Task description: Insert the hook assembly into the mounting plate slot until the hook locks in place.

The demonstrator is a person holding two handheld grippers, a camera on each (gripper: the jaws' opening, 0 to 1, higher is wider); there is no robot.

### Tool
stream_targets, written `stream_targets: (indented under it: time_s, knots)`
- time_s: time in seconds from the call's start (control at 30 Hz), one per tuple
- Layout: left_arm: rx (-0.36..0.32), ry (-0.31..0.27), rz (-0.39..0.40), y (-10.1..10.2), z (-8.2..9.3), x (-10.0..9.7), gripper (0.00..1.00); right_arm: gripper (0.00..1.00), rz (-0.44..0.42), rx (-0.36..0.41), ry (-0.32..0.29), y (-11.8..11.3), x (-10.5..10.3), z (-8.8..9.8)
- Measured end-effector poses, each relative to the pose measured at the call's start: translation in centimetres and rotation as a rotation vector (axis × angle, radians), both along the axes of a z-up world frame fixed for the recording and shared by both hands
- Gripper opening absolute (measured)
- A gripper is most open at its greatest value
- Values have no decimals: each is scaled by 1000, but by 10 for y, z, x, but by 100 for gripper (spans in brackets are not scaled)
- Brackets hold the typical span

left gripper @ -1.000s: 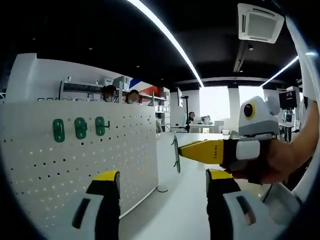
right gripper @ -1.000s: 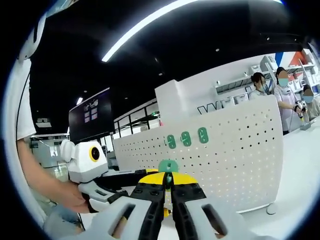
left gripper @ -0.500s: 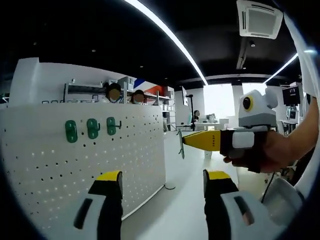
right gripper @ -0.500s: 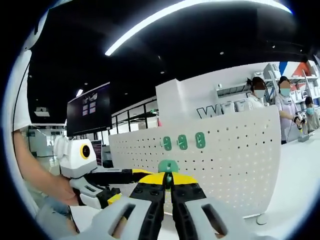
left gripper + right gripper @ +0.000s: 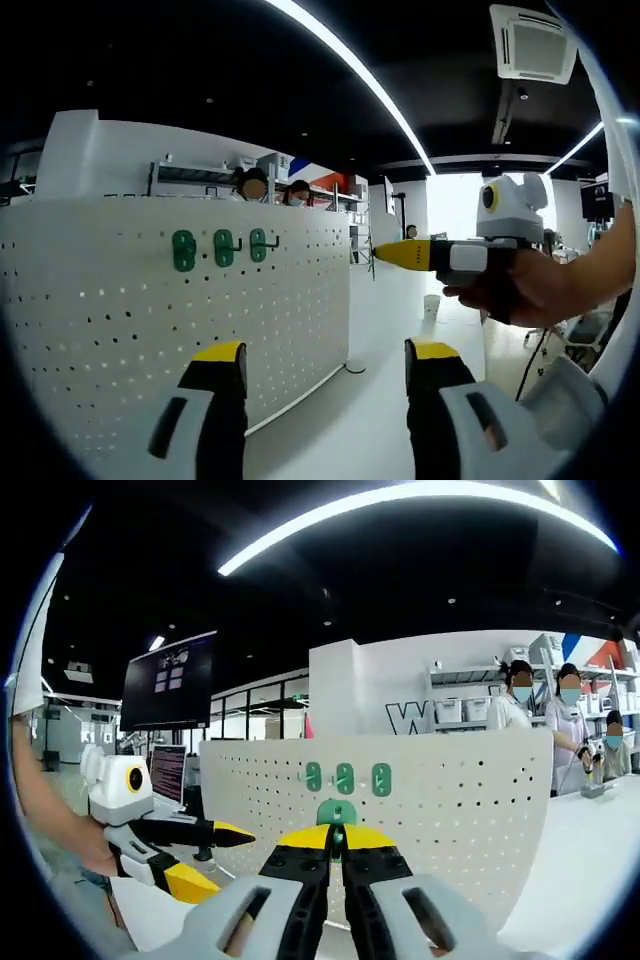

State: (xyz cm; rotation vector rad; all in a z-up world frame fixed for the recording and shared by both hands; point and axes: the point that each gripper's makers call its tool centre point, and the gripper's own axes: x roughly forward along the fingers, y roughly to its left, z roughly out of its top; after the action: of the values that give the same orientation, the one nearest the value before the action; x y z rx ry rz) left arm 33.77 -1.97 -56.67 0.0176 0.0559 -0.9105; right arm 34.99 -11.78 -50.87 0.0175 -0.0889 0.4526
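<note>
**A:** While the right gripper (image 5: 337, 852) has its jaws pressed together on the green hook assembly (image 5: 337, 812), we're in the carry-and-align step. The part sticks up at 12 o'clock from the jaw tips in the right gripper view. It isn't touching the board.

**B:** Left side?

**A:** Left gripper (image 5: 325, 362) is spread wide, nothing between the jaws. In the right gripper view it sits at 8 o'clock, off to the side of the board. Idle, I'd say.

**B:** Where's the target?

**A:** White pegboard panel (image 5: 470, 810) stands upright straight ahead. Three green mounting plates (image 5: 345, 777) are in a row on it, just above the held part at 12 o'clock in the right gripper view. In the left gripper view the same row (image 5: 222, 248) sits at 10 o'clock, and at least the two right-hand ones seem to carry small hooks. Too small to tell which slot is free.

**B:** And the right gripper seen from the left?

**A:** Comes in from 3 o'clock (image 5: 380, 254), held by a hand (image 5: 530, 290), tip pointing toward the panel's far edge, clearly apart from the panel face. The green part is hard to make out there.

**B:** Next move?

**A:** My read: close the gap to the board, line the part up square with an open slot, then push in until it seats. Needs the part kept upright, no roll. People stand behind the panel, not involved.
</note>
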Motion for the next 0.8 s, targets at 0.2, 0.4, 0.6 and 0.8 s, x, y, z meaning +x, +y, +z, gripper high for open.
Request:
stream_targets:
  time_s: [0.2,0.4,0.6,0.8]
  knots:
    - [-10,7,27,13,-2,-1,65,1,-38,-36,-26,-9,13,8]
    - [-22,10,60,28,-3,-2,65,1,-65,-60,-47,-16,27,15]
    - [-28,10,92,43,-5,-5,64,1,-74,-79,-63,-19,36,18]
    - [-29,10,120,56,-7,-8,65,1,-88,-99,-81,-23,47,22]
